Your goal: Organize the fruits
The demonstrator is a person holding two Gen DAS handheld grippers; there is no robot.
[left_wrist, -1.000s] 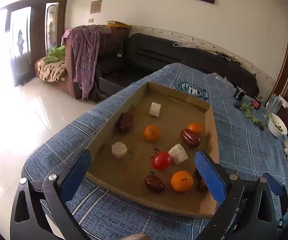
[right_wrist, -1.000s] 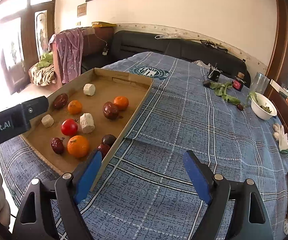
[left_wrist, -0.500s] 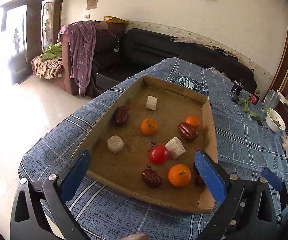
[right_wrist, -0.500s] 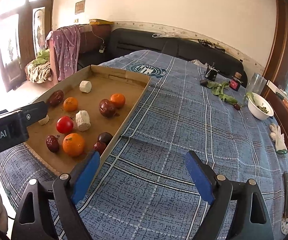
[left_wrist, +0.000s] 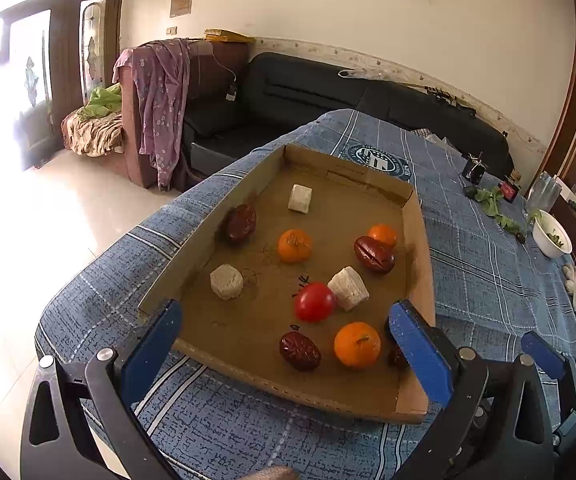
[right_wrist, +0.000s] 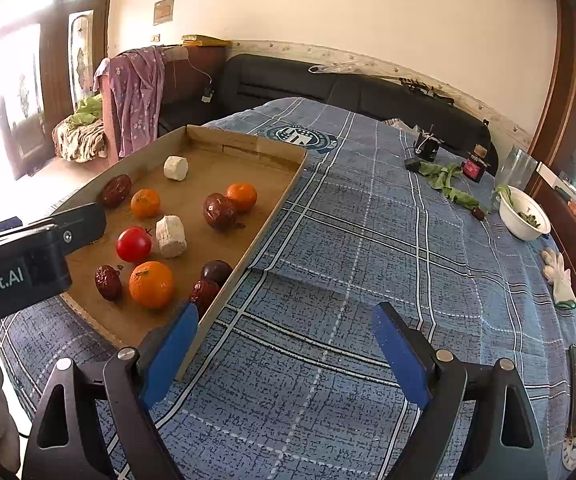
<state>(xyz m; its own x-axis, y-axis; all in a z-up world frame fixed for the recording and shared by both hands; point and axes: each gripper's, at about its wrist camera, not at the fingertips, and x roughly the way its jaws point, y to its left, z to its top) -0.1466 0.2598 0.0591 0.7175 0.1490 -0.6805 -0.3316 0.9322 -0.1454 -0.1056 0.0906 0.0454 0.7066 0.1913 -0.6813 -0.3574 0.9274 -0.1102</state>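
Note:
A shallow cardboard tray [left_wrist: 422,264] lies on the blue plaid cloth, also in the right wrist view [right_wrist: 272,208]. It holds a red tomato [left_wrist: 314,302], three oranges, the nearest [left_wrist: 357,345], several dark red dates such as one [left_wrist: 300,351], and three pale blocks, one [left_wrist: 348,288]. My left gripper [left_wrist: 284,340] is open and empty, above the tray's near edge. My right gripper [right_wrist: 284,340] is open and empty over bare cloth right of the tray; its left finger stands by the tray's near right corner. The tomato [right_wrist: 133,244] and near orange [right_wrist: 151,285] show there too.
A white bowl [right_wrist: 524,218], green leaves [right_wrist: 448,182], a small red box [right_wrist: 474,168] and a glass jar [right_wrist: 518,166] stand at the table's far right. White gloves [right_wrist: 558,276] lie at the right edge. A black sofa [left_wrist: 308,92] is behind the table.
Both grippers have drawn back and risen a little, so the tray sits slightly farther off in both views. Both stay open. The fruits have not moved.

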